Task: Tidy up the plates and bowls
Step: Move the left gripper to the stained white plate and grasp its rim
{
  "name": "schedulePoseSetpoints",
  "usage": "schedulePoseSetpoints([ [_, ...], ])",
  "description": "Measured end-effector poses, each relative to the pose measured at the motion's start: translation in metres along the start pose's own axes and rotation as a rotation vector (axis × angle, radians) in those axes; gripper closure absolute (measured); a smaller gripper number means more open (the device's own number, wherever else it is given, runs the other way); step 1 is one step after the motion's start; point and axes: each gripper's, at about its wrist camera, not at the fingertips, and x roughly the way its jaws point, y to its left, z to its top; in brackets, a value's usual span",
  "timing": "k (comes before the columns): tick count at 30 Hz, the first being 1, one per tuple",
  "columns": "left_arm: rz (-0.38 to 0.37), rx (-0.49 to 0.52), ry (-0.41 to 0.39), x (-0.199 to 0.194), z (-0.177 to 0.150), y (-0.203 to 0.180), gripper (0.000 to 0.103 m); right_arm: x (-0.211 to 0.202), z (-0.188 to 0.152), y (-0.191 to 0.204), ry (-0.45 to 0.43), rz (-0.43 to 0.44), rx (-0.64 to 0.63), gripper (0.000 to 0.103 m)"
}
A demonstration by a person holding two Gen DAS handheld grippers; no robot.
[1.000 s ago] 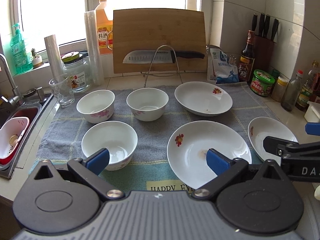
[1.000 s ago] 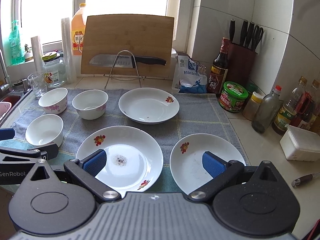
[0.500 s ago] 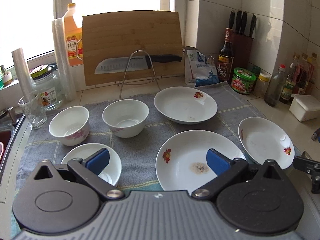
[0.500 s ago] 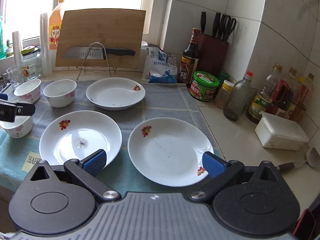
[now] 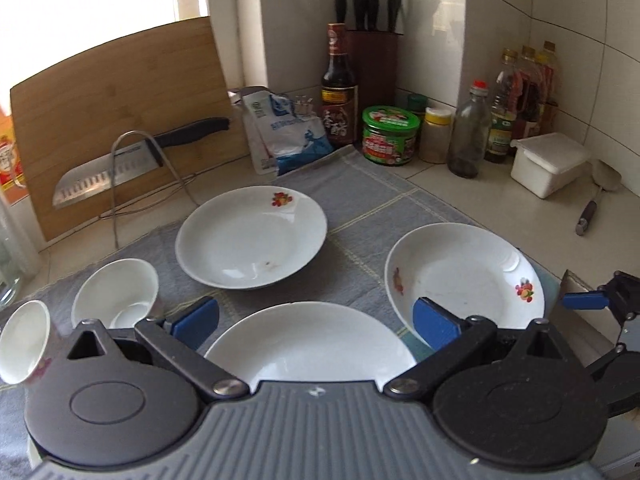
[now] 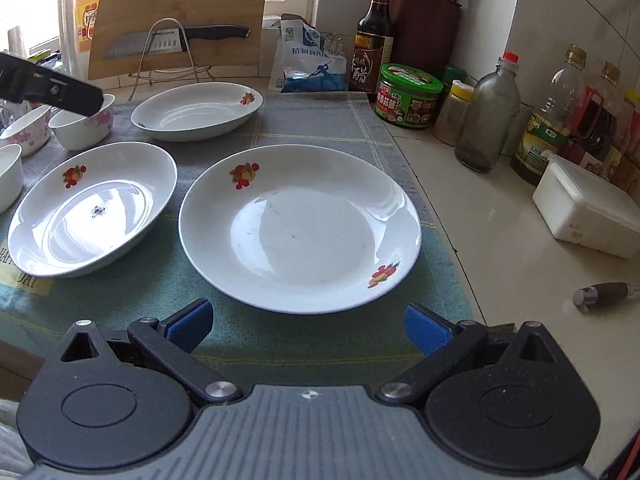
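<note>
Three white flowered plates and several white bowls lie on a grey-green towel (image 6: 320, 120). In the right wrist view the right plate (image 6: 300, 228) lies just ahead of my open, empty right gripper (image 6: 306, 326). The middle plate (image 6: 92, 208) is to its left and the far plate (image 6: 196, 110) behind. My left gripper (image 5: 316, 320) is open and empty above the middle plate (image 5: 312, 344), with the right plate (image 5: 464, 276) and far plate (image 5: 252, 236) ahead. Bowls (image 5: 116, 292) sit at the left.
A cutting board (image 6: 180, 8) with a knife (image 6: 176, 40) on a wire rack stands at the back. Sauce bottles (image 6: 372, 40), a green jar (image 6: 408, 96), oil bottles (image 6: 548, 128) and a white box (image 6: 588, 212) crowd the right counter. A utensil handle (image 6: 604, 294) lies near the counter's edge.
Both grippers have swung to the right and moved closer to the plates. The right gripper now faces the right plate from close up. Both stay open.
</note>
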Motion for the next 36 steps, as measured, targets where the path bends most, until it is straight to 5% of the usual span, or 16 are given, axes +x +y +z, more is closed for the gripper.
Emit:
schedulePoseSetpoints([
  [15,-0.269,0.077,0.116,0.089,0.039,-0.044,0.001,0.039,-0.002,-0.025,-0.005,0.143,-0.050,0.000],
  [24,-0.309,0.177,0.197,0.135,0.053,-0.061,0.003,0.038,-0.012,-0.030,-0.089,0.170,-0.073,0.000],
  [36,-0.381,0.288,0.332,0.178,0.061,-0.071,0.012,0.042,-0.009,-0.032,-0.090,0.196,-0.097,0.000],
])
